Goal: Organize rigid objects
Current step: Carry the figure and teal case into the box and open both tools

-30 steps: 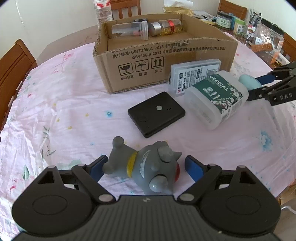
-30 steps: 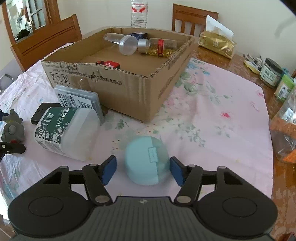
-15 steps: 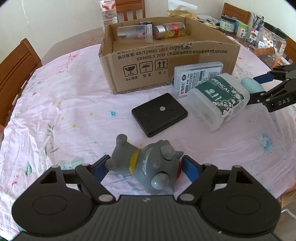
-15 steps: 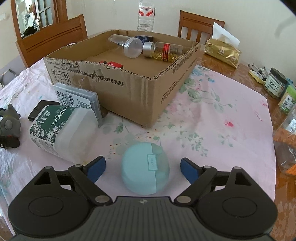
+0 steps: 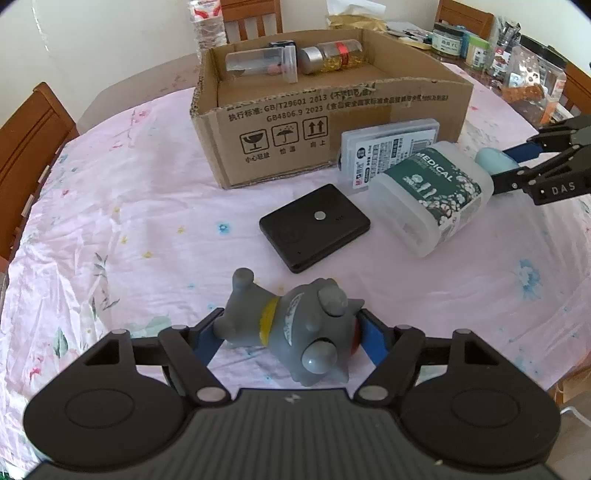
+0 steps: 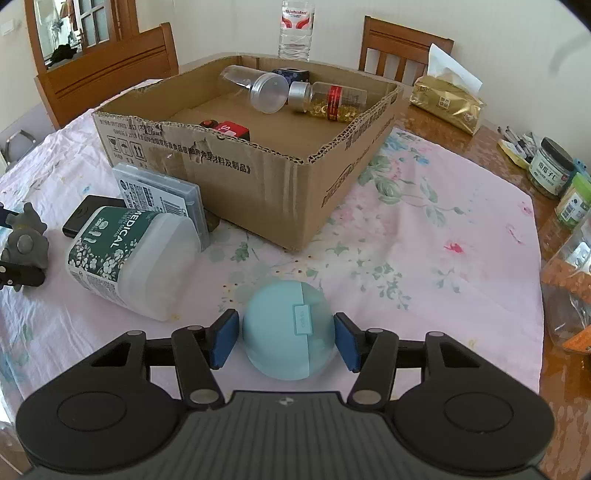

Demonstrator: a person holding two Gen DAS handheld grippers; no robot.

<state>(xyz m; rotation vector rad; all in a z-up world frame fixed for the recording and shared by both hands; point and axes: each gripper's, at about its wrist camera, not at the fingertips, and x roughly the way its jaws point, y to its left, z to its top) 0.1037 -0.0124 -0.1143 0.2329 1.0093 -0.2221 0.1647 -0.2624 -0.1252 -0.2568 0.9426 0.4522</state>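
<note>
My left gripper (image 5: pixel 291 334) is shut on a grey toy figure (image 5: pixel 295 325) with a yellow collar, held just above the pink floral tablecloth. My right gripper (image 6: pixel 286 334) has its blue pads on both sides of a round teal case (image 6: pixel 288 328) and is shut on it. An open cardboard box (image 6: pixel 258 170) stands behind, holding a clear tube (image 6: pixel 255 86), a capsule bottle (image 6: pixel 328 99) and a red item (image 6: pixel 229 129). A white "MEDICAL" jar (image 5: pixel 432 195) lies on its side beside a black flat device (image 5: pixel 314 227) and a clear plastic case (image 5: pixel 388 151).
Wooden chairs (image 6: pixel 110 70) stand around the table. A gold tissue pack (image 6: pixel 447 103), jars (image 6: pixel 550 170) and snack containers (image 6: pixel 569 295) crowd the right side. A water bottle (image 6: pixel 295 29) stands behind the box.
The right gripper opened wide half a second ago and has now closed onto the teal case. The left gripper has lifted slightly with the toy figure in it.
</note>
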